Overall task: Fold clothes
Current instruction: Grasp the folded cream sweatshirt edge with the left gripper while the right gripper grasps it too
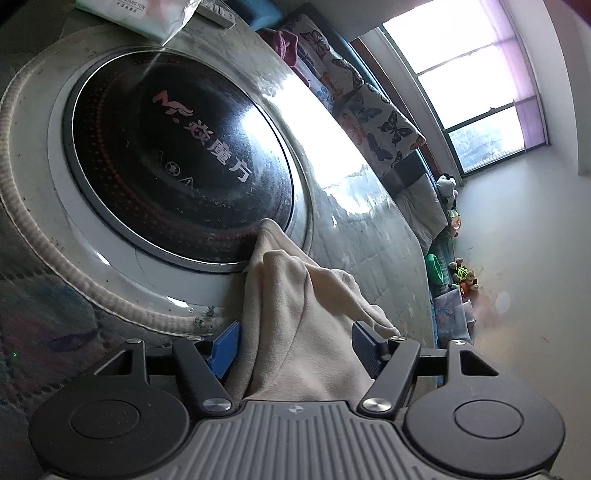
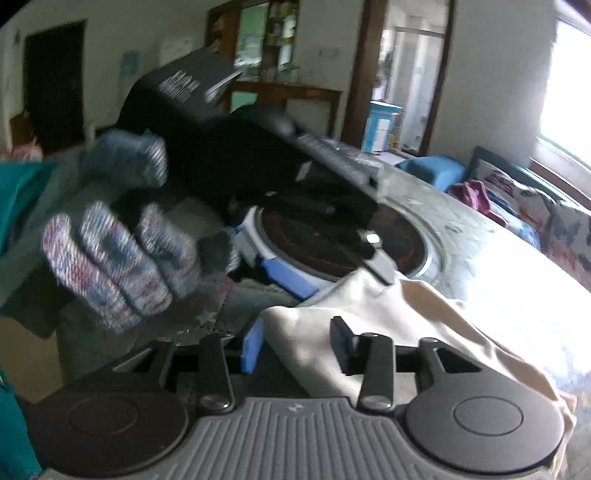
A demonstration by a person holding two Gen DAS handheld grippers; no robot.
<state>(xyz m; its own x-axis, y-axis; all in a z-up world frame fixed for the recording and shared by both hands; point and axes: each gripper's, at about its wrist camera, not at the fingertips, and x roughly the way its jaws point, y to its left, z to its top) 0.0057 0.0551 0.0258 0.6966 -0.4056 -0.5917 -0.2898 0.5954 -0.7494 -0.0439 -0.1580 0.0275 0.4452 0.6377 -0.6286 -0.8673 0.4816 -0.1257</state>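
A beige cloth (image 1: pixel 295 295) lies bunched between the fingers of my left gripper (image 1: pixel 295 345), rising to a peak ahead of it. The jaws stand wide around the bunch, open, and a fold drapes over the right finger. From the right wrist view, the same cloth (image 2: pixel 424 325) stretches across the table from the left gripper (image 2: pixel 334 273), held in a gloved hand (image 2: pixel 118 258), to my right gripper (image 2: pixel 297 345). The right gripper is open: the cloth's near edge lies loose between its fingers and over the right one.
The round table (image 1: pixel 369 240) has a black glass cooker disc (image 1: pixel 177 155) set in its middle, just beyond the cloth. A tissue pack (image 1: pixel 147 14) and a remote (image 1: pixel 218 11) lie at the far edge. A sofa with butterfly cushions (image 1: pixel 384 125) runs under the window.
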